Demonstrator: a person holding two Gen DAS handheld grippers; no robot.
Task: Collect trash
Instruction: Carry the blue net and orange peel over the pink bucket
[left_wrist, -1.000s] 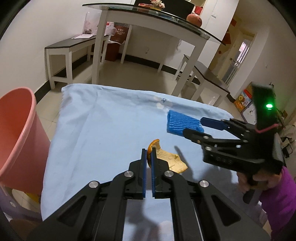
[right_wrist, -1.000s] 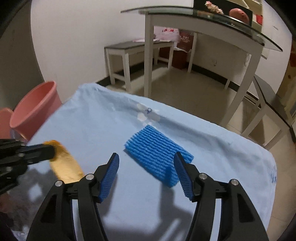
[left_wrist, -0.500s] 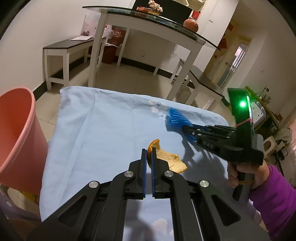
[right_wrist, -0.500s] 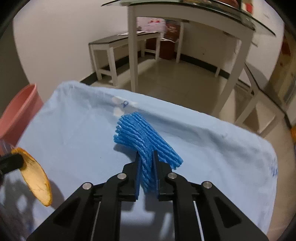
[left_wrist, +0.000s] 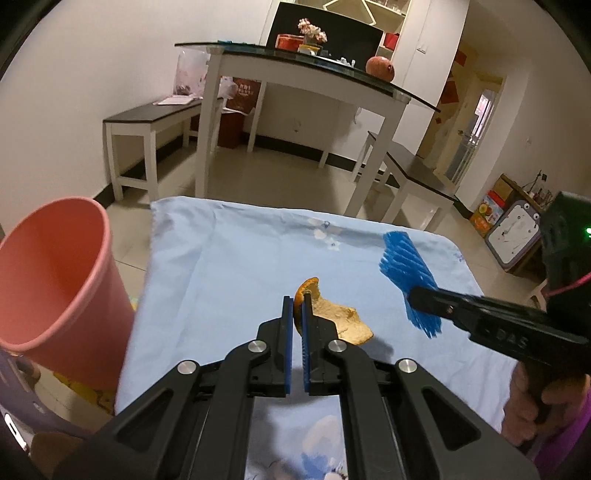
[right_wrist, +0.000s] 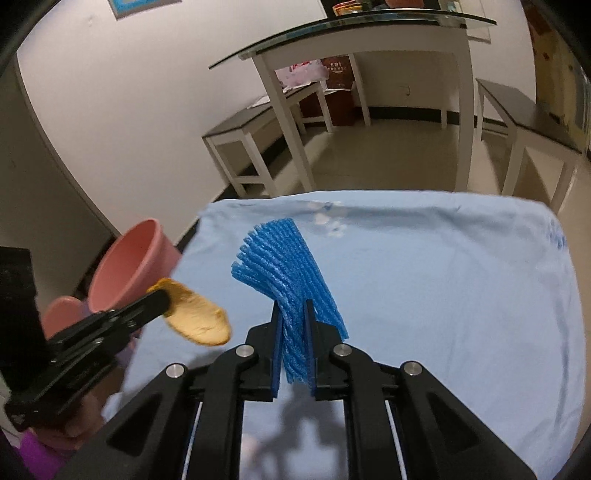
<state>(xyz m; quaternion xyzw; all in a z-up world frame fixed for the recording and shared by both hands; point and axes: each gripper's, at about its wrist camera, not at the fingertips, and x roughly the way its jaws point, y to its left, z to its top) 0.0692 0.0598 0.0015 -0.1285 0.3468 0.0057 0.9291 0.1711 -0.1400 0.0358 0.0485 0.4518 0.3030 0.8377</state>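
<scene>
My left gripper (left_wrist: 297, 306) is shut on an orange peel (left_wrist: 334, 317) and holds it above the light blue cloth (left_wrist: 229, 266). My right gripper (right_wrist: 292, 314) is shut on a blue foam fruit net (right_wrist: 286, 273), lifted off the cloth (right_wrist: 443, 280). The net also shows in the left wrist view (left_wrist: 408, 275), and the peel in the right wrist view (right_wrist: 197, 317). A pink bin stands at the cloth's left edge (left_wrist: 51, 273), also in the right wrist view (right_wrist: 125, 269).
A white glass-topped table (left_wrist: 295, 70) and dark benches (left_wrist: 155, 118) stand on the tiled floor beyond the cloth. A person's hand in a purple sleeve (left_wrist: 543, 417) holds the right gripper. Boxes and a small board (left_wrist: 513, 236) sit at the far right.
My right gripper closed on the blue net and lifted it off the cloth. Both grippers have risen and swung left toward the pink bin, the left still holding the peel.
</scene>
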